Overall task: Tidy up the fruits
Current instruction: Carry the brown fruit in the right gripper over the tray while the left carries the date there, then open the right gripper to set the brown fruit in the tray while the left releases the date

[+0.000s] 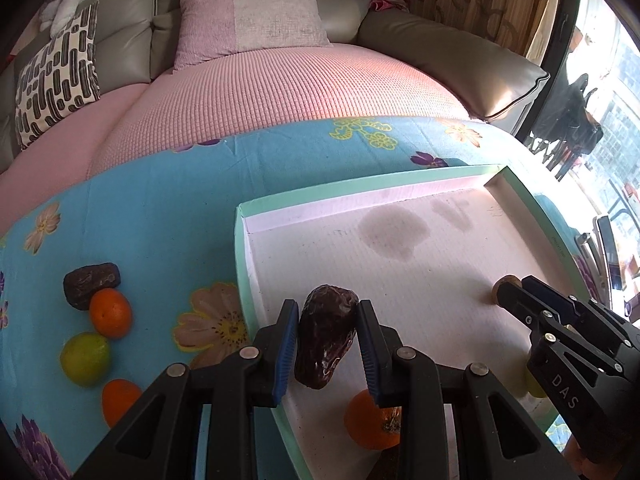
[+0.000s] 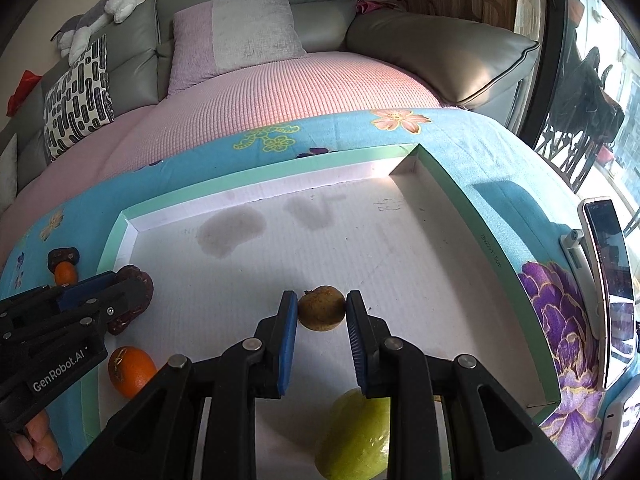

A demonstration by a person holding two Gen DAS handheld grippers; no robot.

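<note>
Tray (image 1: pixel 556 240): holds orange (image 1: pixel 372 424), green fruit (image 2: pixel 356 436).
Left gripper (image 1: pixel 327 344): clamped on dark date over tray's left side.
Right gripper (image 2: pixel 322 322): clamped on small brown fruit over tray middle.
Remaining on cloth (image 1: pixel 160 208): second date (image 1: pixel 91 280), two oranges (image 1: pixel 110 313), lime (image 1: pixel 85 358).
Judged near halfway.

orange (image 1: pixel 370 426): sitting half hidden behind the left gripper's finger
green fruit (image 2: pixel 356 436): running off the bottom edge
tray lettering (image 2: pixel 491 248): showing too small to read
</note>
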